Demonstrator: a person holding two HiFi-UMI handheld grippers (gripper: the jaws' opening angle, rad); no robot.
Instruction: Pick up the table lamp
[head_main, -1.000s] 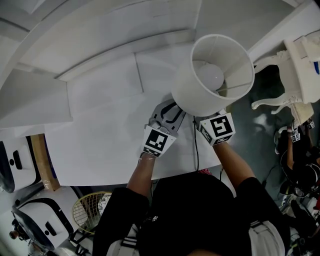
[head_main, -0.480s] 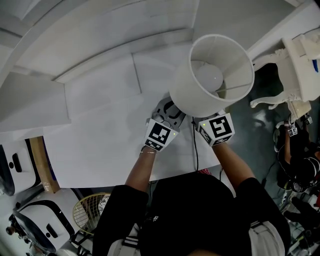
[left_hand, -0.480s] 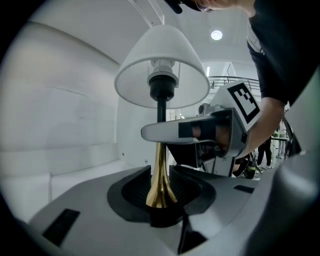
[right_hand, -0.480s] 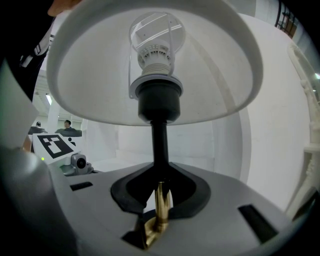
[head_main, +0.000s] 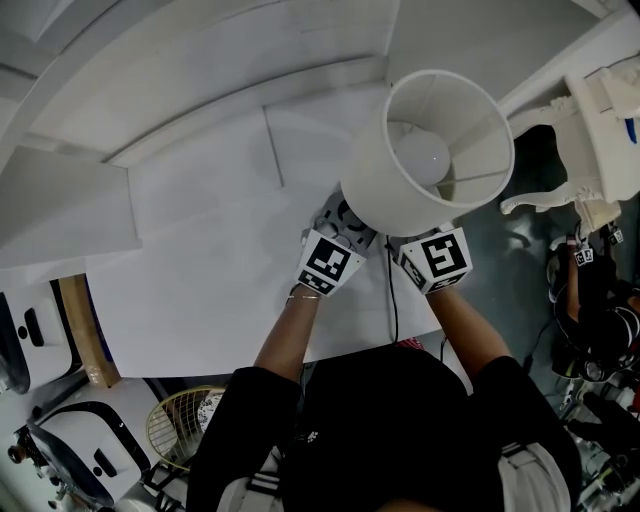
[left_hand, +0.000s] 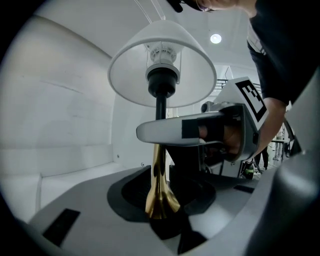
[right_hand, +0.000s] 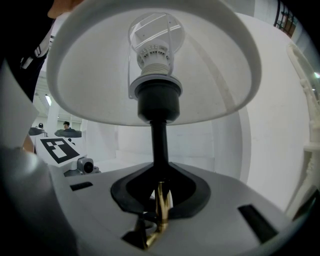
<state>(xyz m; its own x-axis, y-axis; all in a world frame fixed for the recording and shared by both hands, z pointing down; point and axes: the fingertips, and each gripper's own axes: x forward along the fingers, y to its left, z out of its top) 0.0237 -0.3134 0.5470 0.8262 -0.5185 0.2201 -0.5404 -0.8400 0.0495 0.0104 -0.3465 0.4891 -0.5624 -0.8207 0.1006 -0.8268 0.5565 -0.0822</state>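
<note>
Brass, smooth and polished, forms the lower stem (left_hand: 159, 180) of the table lamp (head_main: 392, 188). A black upper stem (right_hand: 160, 140) rises from it to the socket, a clear glass bulb (right_hand: 156, 35) and a wide white shade (right_hand: 210, 75). The lamp is at the near right part of the white desk (head_main: 200, 260), and from the head view the shade hides its foot, so I cannot tell whether it rests on the desk or is lifted.

The right gripper (right_hand: 160, 202) has its jaws clamped on the brass stem. The left gripper (left_hand: 162, 197) has just been opening its jaws. They stand wide apart with the flared brass between them, not pressing on it.

The lamp probably handles as stiff but top-heavy, because the shade and bulb sit high above a thin stem, so it would tend to swing or tip around a single grip. The brass looks slippery, and the flare below the jaws may help stop it sliding down. The shade looks thin and easily dented and the bulb is fragile, so the stem is the only sound place to hold, ideally with both grippers on it. A thin black cord (head_main: 391, 300) trails over the desk edge and could snag
</note>
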